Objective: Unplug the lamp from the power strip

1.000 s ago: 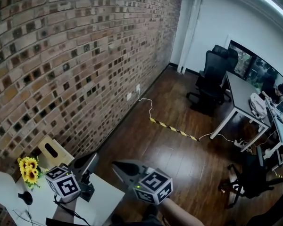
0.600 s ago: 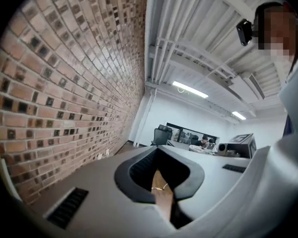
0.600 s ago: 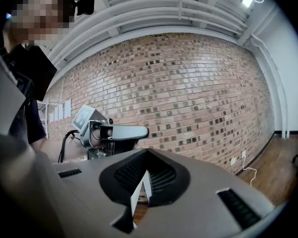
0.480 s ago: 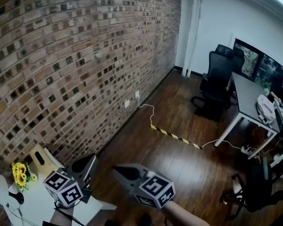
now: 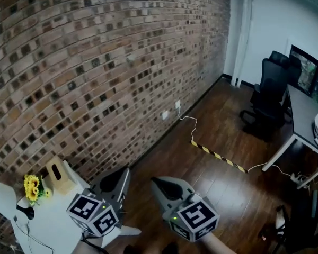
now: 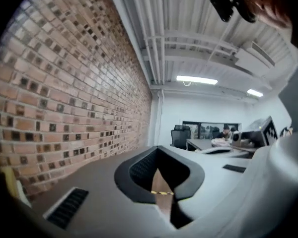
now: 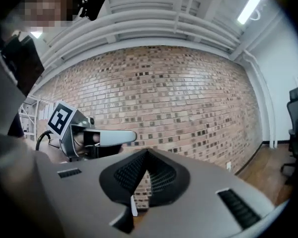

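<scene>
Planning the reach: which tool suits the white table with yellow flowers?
Left, probably: left tool hovers over the white table near the yellow flowers; right tool over dark wooden floor.

A dark wooden floor (image 5: 238,189) runs along the foot of the brick wall. On it lies a yellow-and-black striped strip (image 5: 218,156). A white cable (image 5: 187,121) leaves its wall end, and another leads from its far end to what looks like a white power strip (image 5: 298,178) beside a desk leg. Black office chairs (image 5: 267,97) stand on the floor farther off. At the lower left, a white tabletop (image 5: 47,218) carries yellow sunflowers (image 5: 33,187) and a small black object (image 5: 24,212) with a thin dark cable. A pale wooden box (image 5: 56,173) sits at its far edge; whether it rests on the tabletop or behind it cannot be told.
</scene>
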{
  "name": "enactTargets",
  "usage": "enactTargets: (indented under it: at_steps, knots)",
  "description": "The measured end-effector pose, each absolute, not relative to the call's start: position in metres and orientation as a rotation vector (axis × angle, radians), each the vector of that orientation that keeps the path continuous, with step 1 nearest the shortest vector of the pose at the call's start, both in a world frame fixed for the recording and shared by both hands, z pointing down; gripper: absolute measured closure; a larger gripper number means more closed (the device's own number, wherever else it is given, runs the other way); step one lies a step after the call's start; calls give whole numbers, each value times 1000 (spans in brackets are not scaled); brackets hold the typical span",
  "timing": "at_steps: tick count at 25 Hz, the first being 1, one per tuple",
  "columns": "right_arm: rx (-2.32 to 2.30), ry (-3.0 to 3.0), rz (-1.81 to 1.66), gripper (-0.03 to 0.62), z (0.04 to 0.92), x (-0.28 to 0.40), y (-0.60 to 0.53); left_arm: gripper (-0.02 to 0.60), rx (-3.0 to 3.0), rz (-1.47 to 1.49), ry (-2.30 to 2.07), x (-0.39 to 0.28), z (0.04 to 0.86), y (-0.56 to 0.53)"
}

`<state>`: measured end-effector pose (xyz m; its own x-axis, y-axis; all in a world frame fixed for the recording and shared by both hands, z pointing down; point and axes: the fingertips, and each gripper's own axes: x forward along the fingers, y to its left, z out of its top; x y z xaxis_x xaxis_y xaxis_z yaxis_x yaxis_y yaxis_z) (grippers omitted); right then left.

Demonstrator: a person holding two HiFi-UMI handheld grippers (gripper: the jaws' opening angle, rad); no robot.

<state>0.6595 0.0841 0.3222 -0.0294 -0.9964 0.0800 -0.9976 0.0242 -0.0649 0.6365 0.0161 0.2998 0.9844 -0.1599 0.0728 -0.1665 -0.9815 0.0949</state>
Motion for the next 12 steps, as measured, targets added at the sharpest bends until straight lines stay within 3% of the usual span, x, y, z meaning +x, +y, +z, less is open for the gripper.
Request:
enactTargets:
  at_steps: [4, 12]
  knots:
    - [2007, -2344, 69, 589, 328, 624, 50, 558, 3100, 191, -352, 624, 300, -1]
    - [1949, -2486, 168, 591, 330, 617, 37, 558, 3045, 215, -508, 594, 301, -34]
